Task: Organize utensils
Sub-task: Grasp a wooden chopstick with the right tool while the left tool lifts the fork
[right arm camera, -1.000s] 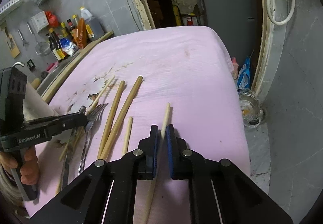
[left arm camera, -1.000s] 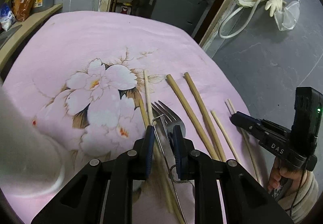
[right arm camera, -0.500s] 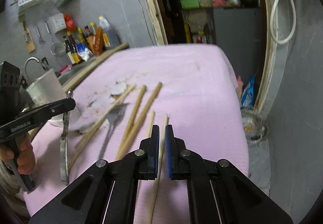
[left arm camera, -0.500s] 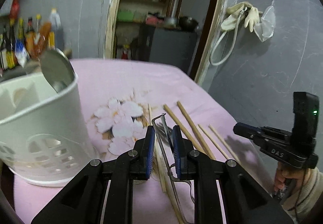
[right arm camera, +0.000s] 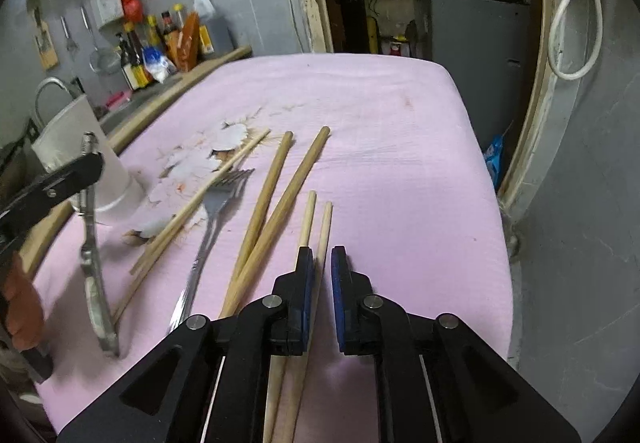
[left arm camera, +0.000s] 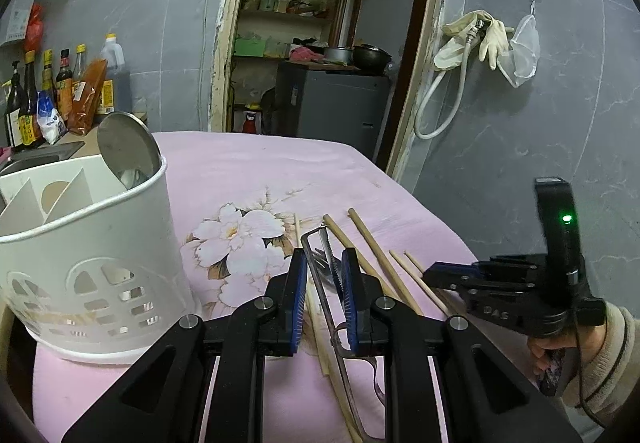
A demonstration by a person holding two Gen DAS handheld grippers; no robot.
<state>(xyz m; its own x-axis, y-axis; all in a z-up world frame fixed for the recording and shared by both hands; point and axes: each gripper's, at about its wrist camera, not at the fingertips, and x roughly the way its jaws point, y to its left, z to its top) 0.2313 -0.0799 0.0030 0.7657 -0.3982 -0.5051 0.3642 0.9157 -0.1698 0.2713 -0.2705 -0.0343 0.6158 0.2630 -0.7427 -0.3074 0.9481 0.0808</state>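
A lived-in home kitchen is showing around the table draped in pink floral cloth. Sauce and oil bottles are crowding a counter left of it, shelves of pots and jars are standing behind, and rubber gloves are hanging to its right.

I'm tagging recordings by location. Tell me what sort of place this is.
Most likely a home kitchen. Sauce and oil bottles stand on a counter by the wall, a pantry shelf with pots shows through the doorway, and rubber gloves hang on a wall hook. A white utensil holder sits on the pink-clothed table.
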